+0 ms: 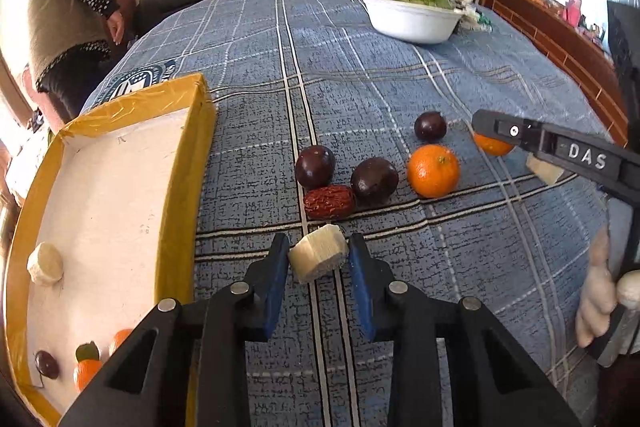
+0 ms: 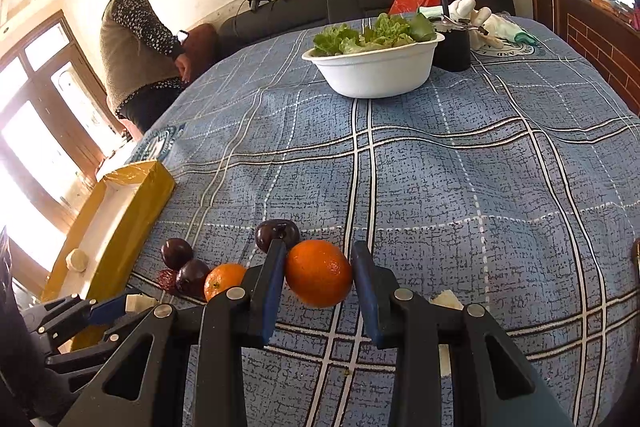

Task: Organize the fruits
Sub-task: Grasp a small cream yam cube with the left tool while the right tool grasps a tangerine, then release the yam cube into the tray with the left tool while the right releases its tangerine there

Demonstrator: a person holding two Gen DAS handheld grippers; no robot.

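Observation:
My left gripper (image 1: 319, 259) is open around a pale cut fruit chunk (image 1: 318, 258) lying on the blue plaid cloth; its pads stand just off both sides. Beyond it lie a red date (image 1: 329, 202), three dark plums (image 1: 315, 166) (image 1: 374, 180) (image 1: 430, 125) and an orange (image 1: 433, 170). My right gripper (image 2: 319, 277) is open around a second orange (image 2: 318, 273), which rests on the cloth; the left pad is close to it. The yellow-edged box (image 1: 182, 163) at the left holds a pale chunk (image 1: 45, 263), a plum and oranges.
A white bowl of lettuce (image 2: 374, 67) stands at the far side of the table, with a dark cup (image 2: 452, 49) and white gloves beside it. Another pale chunk (image 2: 447, 299) lies right of my right gripper. A person stands at the far left by a dark sofa.

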